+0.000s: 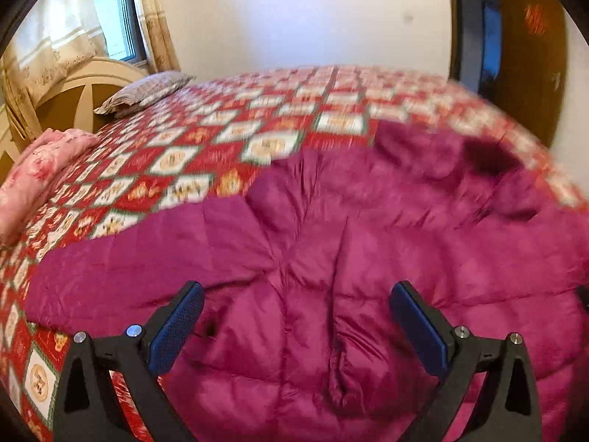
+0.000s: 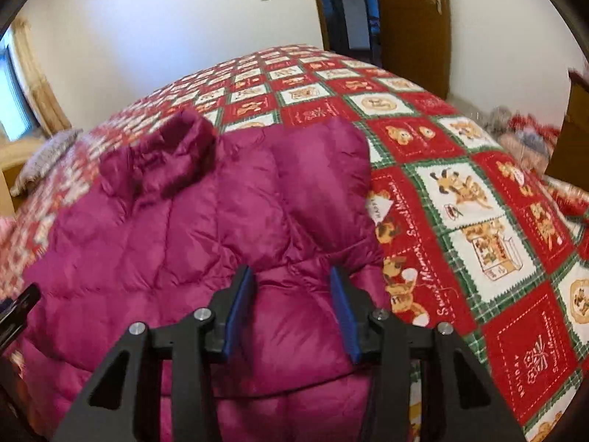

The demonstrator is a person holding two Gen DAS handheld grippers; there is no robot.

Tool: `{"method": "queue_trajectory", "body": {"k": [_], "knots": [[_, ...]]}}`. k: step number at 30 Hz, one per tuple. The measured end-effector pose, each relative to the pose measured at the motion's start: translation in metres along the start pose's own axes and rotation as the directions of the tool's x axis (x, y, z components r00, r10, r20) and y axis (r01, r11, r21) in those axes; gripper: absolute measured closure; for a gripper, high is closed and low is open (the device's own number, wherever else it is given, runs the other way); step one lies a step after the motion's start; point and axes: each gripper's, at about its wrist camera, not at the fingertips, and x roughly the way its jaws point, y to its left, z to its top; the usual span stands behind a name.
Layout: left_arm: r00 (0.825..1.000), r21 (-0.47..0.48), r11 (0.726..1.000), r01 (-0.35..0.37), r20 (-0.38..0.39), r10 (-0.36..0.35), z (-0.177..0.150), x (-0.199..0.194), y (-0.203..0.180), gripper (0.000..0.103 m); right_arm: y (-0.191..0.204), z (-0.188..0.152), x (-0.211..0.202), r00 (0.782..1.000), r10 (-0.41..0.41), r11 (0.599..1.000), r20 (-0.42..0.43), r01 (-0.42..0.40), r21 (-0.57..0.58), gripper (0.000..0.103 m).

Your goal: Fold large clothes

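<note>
A large magenta quilted puffer jacket (image 1: 349, 243) lies spread on the bed, its collar toward the far side. It also shows in the right wrist view (image 2: 206, 228), with a sleeve folded over its right side. My left gripper (image 1: 296, 291) is wide open, hovering over the jacket's lower left part, and holds nothing. My right gripper (image 2: 291, 276) is open with the jaws partly apart, over the folded sleeve's lower end; puffy fabric bulges between the blue pads (image 2: 239, 313). The tip of the left gripper (image 2: 22, 305) shows at the left edge.
The bed carries a red, white and green patchwork quilt (image 2: 460, 199). A pink folded blanket (image 1: 40, 169) and a grey pillow (image 1: 147, 92) lie near the headboard at left. A wooden door (image 2: 412, 18) stands beyond the bed. Clutter (image 2: 522, 129) lies at far right.
</note>
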Motion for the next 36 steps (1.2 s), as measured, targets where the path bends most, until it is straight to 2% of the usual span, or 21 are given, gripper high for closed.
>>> {"method": "queue_trajectory", "body": {"k": [2, 5, 6, 8, 9, 13, 15, 17, 19, 20, 22, 24, 26, 28, 30, 32, 33, 36], "knots": [[0.999, 0.012, 1.000, -0.026, -0.022, 0.026, -0.012, 0.011, -0.003, 0.001, 0.004, -0.002, 0.004, 1.000, -0.010, 1.000, 0.006, 0.010, -0.023, 0.051], [0.999, -0.003, 1.000, -0.012, -0.042, 0.012, -0.011, 0.016, -0.001, 0.001, 0.009, -0.003, 0.007, 1.000, -0.008, 0.999, 0.010, 0.009, -0.045, 0.043], [0.999, -0.012, 1.000, 0.002, -0.050, -0.002, -0.010, 0.017, 0.001, 0.001, 0.008, -0.004, 0.005, 1.000, -0.016, 0.998, 0.013, 0.016, -0.055, 0.042], [0.997, -0.030, 0.999, 0.046, -0.053, -0.047, -0.007, 0.012, 0.011, 0.001, 0.011, -0.004, 0.005, 1.000, -0.014, 0.997, 0.015, 0.015, -0.077, 0.030], [0.998, -0.047, 0.997, 0.054, -0.036, -0.056, -0.005, 0.005, 0.019, 0.001, 0.012, -0.005, 0.005, 1.000, -0.009, 0.996, 0.017, 0.011, -0.090, 0.029], [0.996, -0.175, 0.984, 0.010, 0.091, 0.006, 0.004, -0.032, 0.093, 0.001, 0.012, -0.007, 0.005, 1.000, -0.009, 0.996, 0.024, 0.012, -0.091, 0.029], [0.991, -0.233, 0.971, -0.049, 0.111, 0.077, 0.005, -0.039, 0.136, 0.001, 0.011, -0.007, 0.005, 1.000, -0.006, 0.996, 0.027, 0.009, -0.088, 0.029], [0.978, -0.297, 0.944, -0.144, 0.104, 0.182, 0.002, -0.042, 0.186, 0.001, 0.012, -0.007, 0.005, 1.000, -0.005, 0.996, 0.028, 0.007, -0.088, 0.028], [0.953, -0.384, 0.886, -0.260, 0.043, 0.299, -0.006, -0.035, 0.242, 0.001, 0.012, -0.007, 0.005, 1.000, -0.005, 0.996, 0.028, 0.007, -0.090, 0.027], [0.945, -0.415, 0.861, -0.293, 0.014, 0.328, -0.011, -0.032, 0.259, 0.001, 0.013, -0.007, 0.005, 1.000, -0.007, 0.996, 0.028, 0.009, -0.092, 0.027], [0.922, -0.503, 0.785, -0.361, -0.064, 0.382, -0.027, -0.021, 0.304, 0.001, 0.014, -0.008, 0.005, 1.000, -0.012, 0.995, 0.028, 0.015, -0.096, 0.027], [0.922, -0.566, 0.739, -0.366, -0.112, 0.372, -0.040, -0.011, 0.331, 0.001, 0.015, -0.008, 0.004, 0.999, -0.016, 0.995, 0.029, 0.018, -0.099, 0.027], [0.940, -0.603, 0.725, -0.332, -0.148, 0.307, -0.049, 0.005, 0.344, 0.001, 0.015, -0.008, 0.005, 1.000, -0.015, 0.995, 0.026, 0.018, -0.101, 0.026], [0.962, -0.633, 0.725, -0.273, -0.168, 0.215, -0.057, 0.018, 0.350, 0.001, 0.015, -0.008, 0.005, 1.000, -0.017, 0.994, 0.026, 0.020, -0.103, 0.026], [0.959, -0.616, 0.735, -0.283, -0.152, 0.241, -0.060, 0.019, 0.343, 0.002, 0.016, -0.008, 0.005, 0.999, -0.019, 0.994, 0.026, 0.022, -0.106, 0.026], [0.963, -0.593, 0.759, -0.267, -0.130, 0.237, -0.057, 0.018, 0.336, 0.029, 0.016, -0.008, 0.005, 0.999, -0.021, 0.994, 0.026, 0.024, -0.107, 0.026], [0.966, -0.582, 0.772, -0.257, -0.125, 0.227, -0.055, 0.018, 0.335, 0.052, 0.016, -0.008, 0.006, 0.999, -0.021, 0.994, 0.026, 0.024, -0.108, 0.026], [0.977, -0.553, 0.806, -0.210, -0.101, 0.185, -0.050, 0.020, 0.329, 0.077, 0.016, -0.008, 0.005, 0.999, -0.020, 0.994, 0.027, 0.023, -0.108, 0.026]]}}
